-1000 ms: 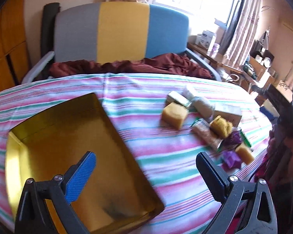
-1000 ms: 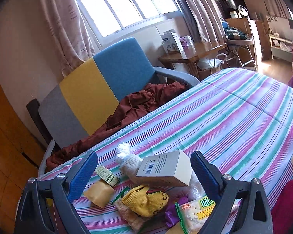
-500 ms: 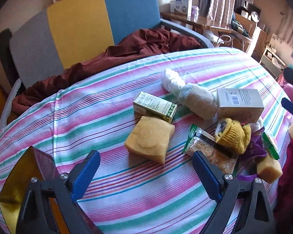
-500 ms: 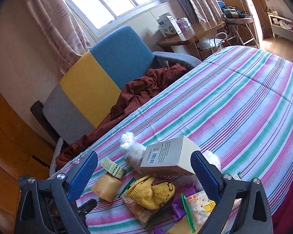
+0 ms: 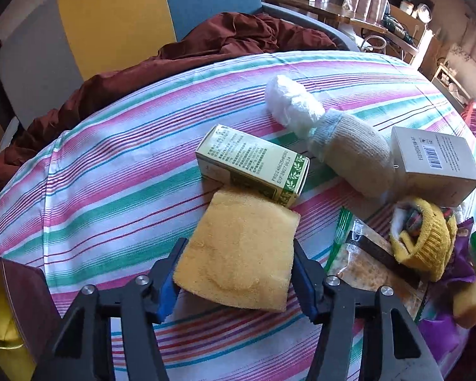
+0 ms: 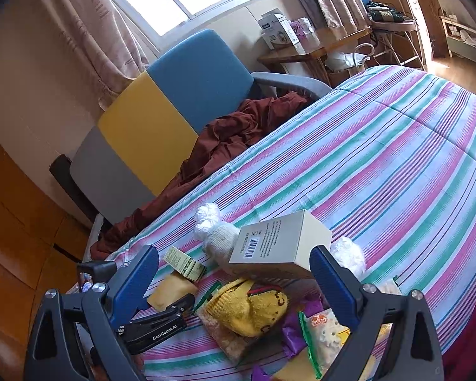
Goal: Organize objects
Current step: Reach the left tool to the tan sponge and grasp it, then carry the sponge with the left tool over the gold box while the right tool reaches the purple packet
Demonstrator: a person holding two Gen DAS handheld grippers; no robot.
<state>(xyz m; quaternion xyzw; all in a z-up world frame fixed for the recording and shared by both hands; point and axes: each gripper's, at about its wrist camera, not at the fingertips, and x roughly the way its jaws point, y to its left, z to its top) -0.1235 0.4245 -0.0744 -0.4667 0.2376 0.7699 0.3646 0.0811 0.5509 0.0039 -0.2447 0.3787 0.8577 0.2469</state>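
Note:
A yellow sponge (image 5: pixel 238 254) lies flat on the striped tablecloth (image 5: pixel 111 174), and my left gripper (image 5: pixel 238 247) points down over it. Its jaws are closing with the sponge between them, and both blue pads touch its sides. A green-and-white carton (image 5: pixel 254 162) leans on the sponge's far edge. My right gripper (image 6: pixel 234 250) hangs open above the pile, holding nothing. Beneath it are a white box (image 6: pixel 279 247), a yellow knit item (image 6: pixel 247 308) and a snack packet (image 6: pixel 323 333). The left gripper's black body (image 6: pixel 161 320) shows at the lower left of the right wrist view.
A rolled beige sock (image 5: pixel 352 155) with white plastic (image 5: pixel 288 101) lies behind the carton. A gold tray's corner (image 5: pixel 0 311) sits at the lower left. A smaller yellow sponge (image 5: pixel 469 304) and purple wrapper (image 5: pixel 460 266) lie right. A maroon cloth (image 5: pixel 206 47) drapes the armchair (image 5: pixel 117 16) behind the table.
My left gripper swung right from over the gold tray to the yellow sponge, sank onto it, and its jaws narrowed around it. The right gripper stayed nearly still and open.

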